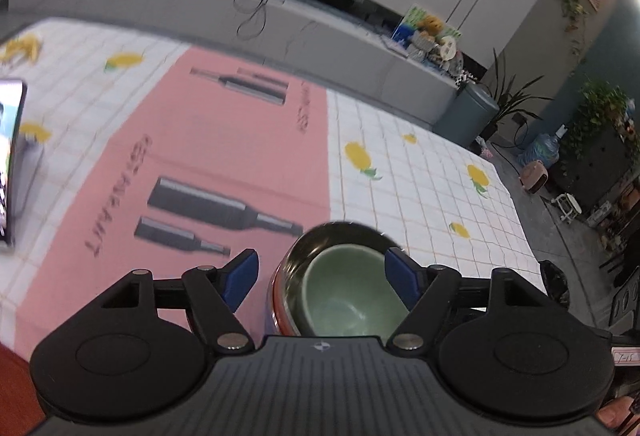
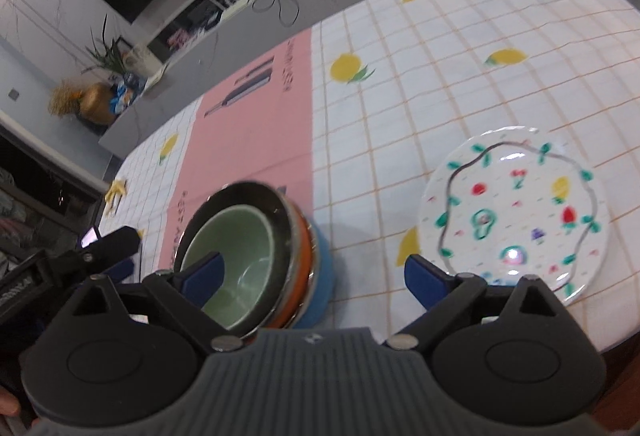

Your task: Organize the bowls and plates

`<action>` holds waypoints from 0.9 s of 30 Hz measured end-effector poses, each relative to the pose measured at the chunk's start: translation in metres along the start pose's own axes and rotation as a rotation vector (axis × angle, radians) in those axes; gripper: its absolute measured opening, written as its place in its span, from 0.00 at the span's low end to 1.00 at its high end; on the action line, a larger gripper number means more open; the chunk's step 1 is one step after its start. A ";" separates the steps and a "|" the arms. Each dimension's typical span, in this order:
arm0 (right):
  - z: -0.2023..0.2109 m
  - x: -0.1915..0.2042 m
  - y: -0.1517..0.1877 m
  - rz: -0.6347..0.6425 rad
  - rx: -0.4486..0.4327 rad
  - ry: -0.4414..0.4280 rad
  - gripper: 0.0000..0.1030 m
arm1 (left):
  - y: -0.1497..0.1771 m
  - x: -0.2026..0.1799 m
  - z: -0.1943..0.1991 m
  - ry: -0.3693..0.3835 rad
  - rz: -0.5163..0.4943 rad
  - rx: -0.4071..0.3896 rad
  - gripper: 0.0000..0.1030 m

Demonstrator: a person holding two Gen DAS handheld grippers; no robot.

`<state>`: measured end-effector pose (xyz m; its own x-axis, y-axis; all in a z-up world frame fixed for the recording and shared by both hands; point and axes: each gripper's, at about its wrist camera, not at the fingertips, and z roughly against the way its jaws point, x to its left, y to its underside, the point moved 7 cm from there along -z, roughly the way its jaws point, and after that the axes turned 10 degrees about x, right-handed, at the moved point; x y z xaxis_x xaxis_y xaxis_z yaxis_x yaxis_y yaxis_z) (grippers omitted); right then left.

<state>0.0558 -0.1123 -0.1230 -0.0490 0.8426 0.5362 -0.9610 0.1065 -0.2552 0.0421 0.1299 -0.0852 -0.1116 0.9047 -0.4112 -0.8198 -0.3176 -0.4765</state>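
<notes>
We see a pale green bowl [image 2: 236,256] nested in a steel bowl [image 2: 256,196] over orange and blue ones. At right, a white plate [image 2: 516,212] bears painted fruits and green leaves. The tablecloth [image 2: 420,84] is white-checked with yellow lemons, crossed by a pink mat [image 1: 224,140] printed with dark bottles.

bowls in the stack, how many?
4 visible: a pale green ceramic bowl on top, nested in a shiny steel bowl, then an orange bowl, and a blue bowl at the bottom. More may be hidden between them.
</notes>
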 end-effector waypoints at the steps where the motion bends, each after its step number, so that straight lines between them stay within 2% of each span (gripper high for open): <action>1: -0.004 0.002 0.001 0.001 0.011 0.000 0.92 | 0.001 0.003 -0.004 0.010 0.014 0.014 0.82; 8: -0.028 0.003 0.004 -0.013 0.086 0.019 0.92 | 0.014 0.021 -0.029 0.040 0.072 0.095 0.82; 16: -0.052 -0.002 0.002 -0.071 0.156 -0.001 0.91 | 0.026 0.035 -0.059 0.113 0.181 0.197 0.82; 20: -0.061 -0.004 0.000 -0.086 0.188 -0.018 0.85 | 0.028 0.041 -0.072 0.151 0.236 0.228 0.82; 27: -0.078 -0.014 -0.002 -0.163 0.236 -0.063 0.78 | 0.031 0.048 -0.090 0.165 0.280 0.266 0.82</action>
<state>0.0797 -0.0835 -0.1925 0.1012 0.7896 0.6052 -0.9940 0.1054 0.0287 0.0613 0.1381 -0.1897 -0.2768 0.7292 -0.6258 -0.8895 -0.4408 -0.1202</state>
